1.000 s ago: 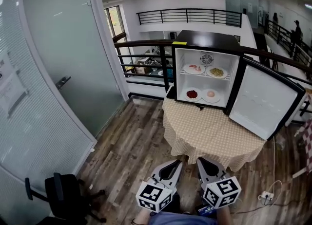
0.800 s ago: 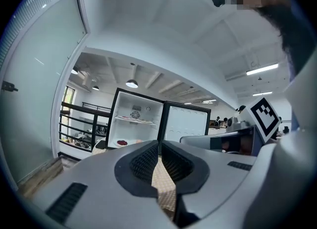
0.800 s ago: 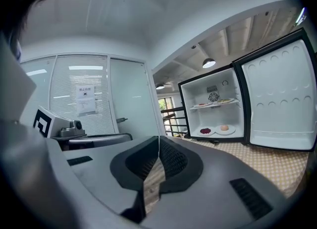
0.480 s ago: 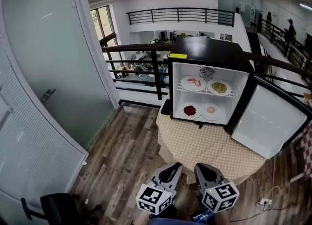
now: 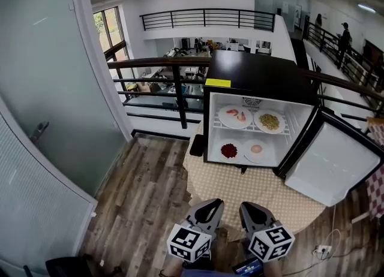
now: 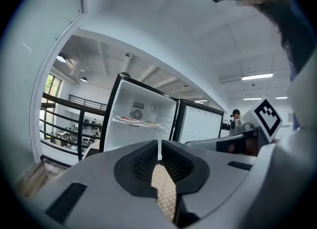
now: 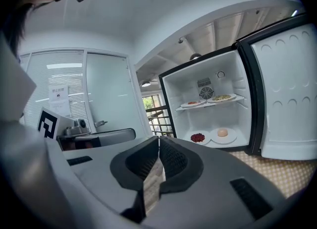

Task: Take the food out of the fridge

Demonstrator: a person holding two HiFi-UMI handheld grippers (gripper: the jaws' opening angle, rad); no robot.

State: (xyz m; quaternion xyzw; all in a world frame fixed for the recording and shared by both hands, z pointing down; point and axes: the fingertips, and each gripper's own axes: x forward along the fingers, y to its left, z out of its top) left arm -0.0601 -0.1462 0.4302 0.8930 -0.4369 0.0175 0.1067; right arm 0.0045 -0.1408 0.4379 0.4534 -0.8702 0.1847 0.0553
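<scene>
A small black fridge (image 5: 258,78) stands on a round table (image 5: 252,189) with its door (image 5: 333,162) swung open to the right. On the upper shelf sit a plate with pink food (image 5: 234,116) and a plate with yellowish food (image 5: 269,122). The fridge floor holds a plate of red food (image 5: 228,150) and a plate with a pale round item (image 5: 256,148). My left gripper (image 5: 206,212) and right gripper (image 5: 251,214) are both shut and empty, held side by side at the table's near edge, well short of the fridge. Both gripper views show the fridge interior (image 6: 138,119) (image 7: 208,114) ahead.
A checked cloth (image 5: 234,180) covers the table. A frosted glass wall (image 5: 48,90) with a door handle runs along the left. A black railing (image 5: 156,84) stands behind the fridge. A cable and power strip (image 5: 324,249) lie on the wooden floor at the right.
The view has closed in on the table and fridge, which now look larger and nearer. Both grippers kept their shut pose side by side. The black chair at lower left has almost left the view.
</scene>
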